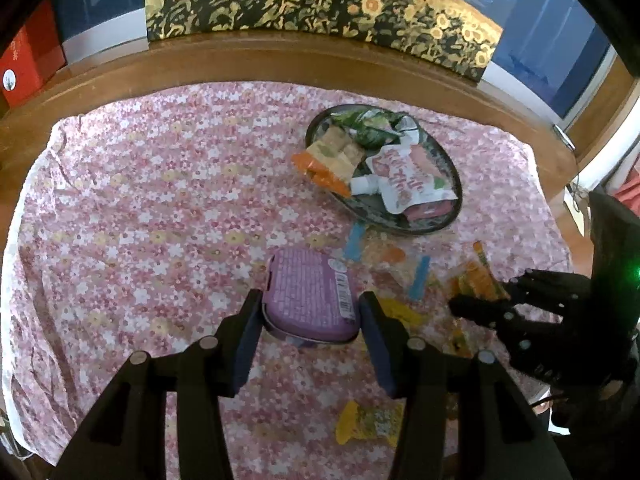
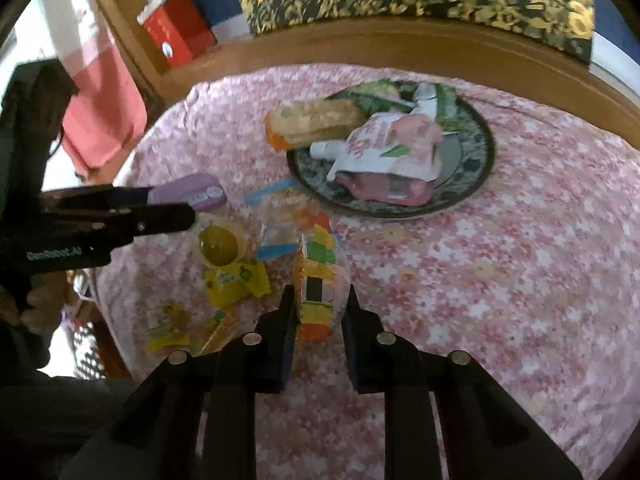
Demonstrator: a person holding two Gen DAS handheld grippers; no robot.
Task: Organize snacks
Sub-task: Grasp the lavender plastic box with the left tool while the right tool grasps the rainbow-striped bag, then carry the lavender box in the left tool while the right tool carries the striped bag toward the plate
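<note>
A purple tin (image 1: 308, 296) sits between the pads of my left gripper (image 1: 310, 314), which is shut on its two sides above the flowered cloth. The right wrist view shows the same tin (image 2: 192, 194) at the tip of the left gripper (image 2: 176, 208). My right gripper (image 2: 320, 312) is shut on a striped, many-coloured snack packet (image 2: 318, 276) standing on edge. From the left wrist view that gripper (image 1: 476, 308) is low at the right, on the orange packet (image 1: 476, 280). A dark patterned plate (image 1: 436, 228) (image 2: 484, 168) holds a spouted pouch, cracker packs, green packets and a pink packet.
Loose snacks lie between the grippers: a clear bag with blue strips (image 2: 280, 216), a yellow jelly cup (image 2: 220, 244), yellow packets (image 2: 236, 280) and a yellow sweet (image 1: 368, 420). The wooden table rim (image 1: 280, 60), a sunflower picture and a red box (image 2: 176, 32) stand behind.
</note>
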